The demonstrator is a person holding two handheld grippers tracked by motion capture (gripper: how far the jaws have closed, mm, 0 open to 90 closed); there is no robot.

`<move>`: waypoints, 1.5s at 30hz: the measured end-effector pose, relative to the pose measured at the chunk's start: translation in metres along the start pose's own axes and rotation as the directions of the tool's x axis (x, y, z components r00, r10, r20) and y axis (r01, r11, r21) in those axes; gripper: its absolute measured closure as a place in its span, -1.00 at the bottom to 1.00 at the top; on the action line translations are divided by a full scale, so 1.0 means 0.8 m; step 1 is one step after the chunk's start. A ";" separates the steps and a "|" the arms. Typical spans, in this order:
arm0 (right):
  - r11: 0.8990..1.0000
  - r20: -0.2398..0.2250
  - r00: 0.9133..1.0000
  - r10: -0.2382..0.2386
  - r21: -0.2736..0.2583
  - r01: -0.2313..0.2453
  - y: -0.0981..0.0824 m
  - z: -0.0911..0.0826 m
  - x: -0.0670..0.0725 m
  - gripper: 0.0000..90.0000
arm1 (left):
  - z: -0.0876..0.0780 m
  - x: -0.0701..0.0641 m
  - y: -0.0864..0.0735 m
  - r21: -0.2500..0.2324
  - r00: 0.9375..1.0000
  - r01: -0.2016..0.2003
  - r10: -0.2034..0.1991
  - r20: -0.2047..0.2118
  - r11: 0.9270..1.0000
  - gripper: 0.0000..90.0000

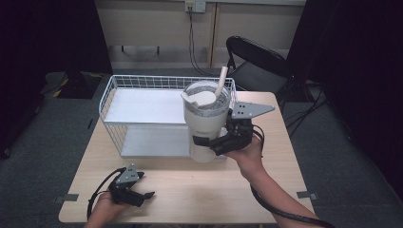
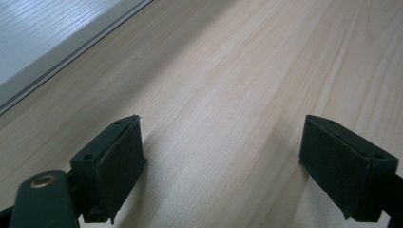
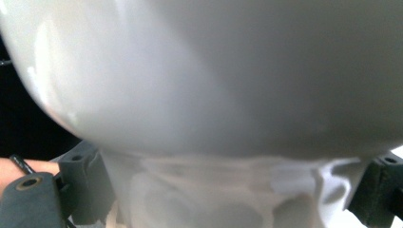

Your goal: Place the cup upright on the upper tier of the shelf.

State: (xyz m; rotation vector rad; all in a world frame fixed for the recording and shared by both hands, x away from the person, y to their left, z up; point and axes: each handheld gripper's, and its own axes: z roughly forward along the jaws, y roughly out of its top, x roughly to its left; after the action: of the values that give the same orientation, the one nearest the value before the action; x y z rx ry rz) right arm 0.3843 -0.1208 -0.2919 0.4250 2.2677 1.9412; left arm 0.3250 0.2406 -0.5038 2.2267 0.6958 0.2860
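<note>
Gripping the tall cream plastic tumbler (image 1: pixel 205 124) low on its body, the right claw (image 1: pixel 213 144) is holding it upright, its straw (image 1: pixel 221 80) leaning, above the pale wooden tabletop (image 1: pixel 199 187) before the white wire basket shelf (image 1: pixel 142 114). The left claw (image 1: pixel 142 194) is resting wide open and empty near the tabletop's front edge.

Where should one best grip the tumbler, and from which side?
Grip the tumbler on its narrower lower body, from the right side, as the right gripper does now. The wide top with lid and straw would probably need the jaws opened wider.
</note>
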 end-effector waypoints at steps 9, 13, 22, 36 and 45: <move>1.000 0.006 1.000 -0.009 0.002 0.009 0.025 0.012 -0.003 -0.79 | 0.000 -0.001 0.000 0.001 1.000 0.003 -0.003 -0.004 1.000 -0.69; 1.000 0.009 1.000 -0.006 -0.005 0.006 0.036 0.018 -0.005 -0.79 | -0.001 -0.001 -0.001 -0.003 1.000 0.006 -0.006 -0.008 1.000 -0.69; 1.000 0.028 1.000 -0.015 -0.016 0.015 0.061 0.028 -0.015 -0.79 | -0.001 -0.001 -0.001 -0.003 1.000 0.007 -0.007 -0.008 1.000 -0.69; 1.000 0.080 0.997 -0.024 -0.007 0.024 0.079 0.045 -0.033 -0.79 | -0.001 -0.001 -0.001 -0.002 1.000 0.007 -0.007 -0.009 1.000 -0.69; 1.000 0.117 0.993 -0.005 -0.018 0.007 0.083 0.057 -0.048 -0.79 | -0.001 -0.001 -0.001 -0.001 1.000 0.008 -0.008 -0.007 1.000 -0.69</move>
State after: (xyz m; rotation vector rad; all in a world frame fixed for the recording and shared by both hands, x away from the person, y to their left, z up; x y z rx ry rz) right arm 0.4422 -0.0801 -0.2379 0.5153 2.1744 1.8800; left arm 0.3237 0.2408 -0.5037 2.2221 0.7081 0.2904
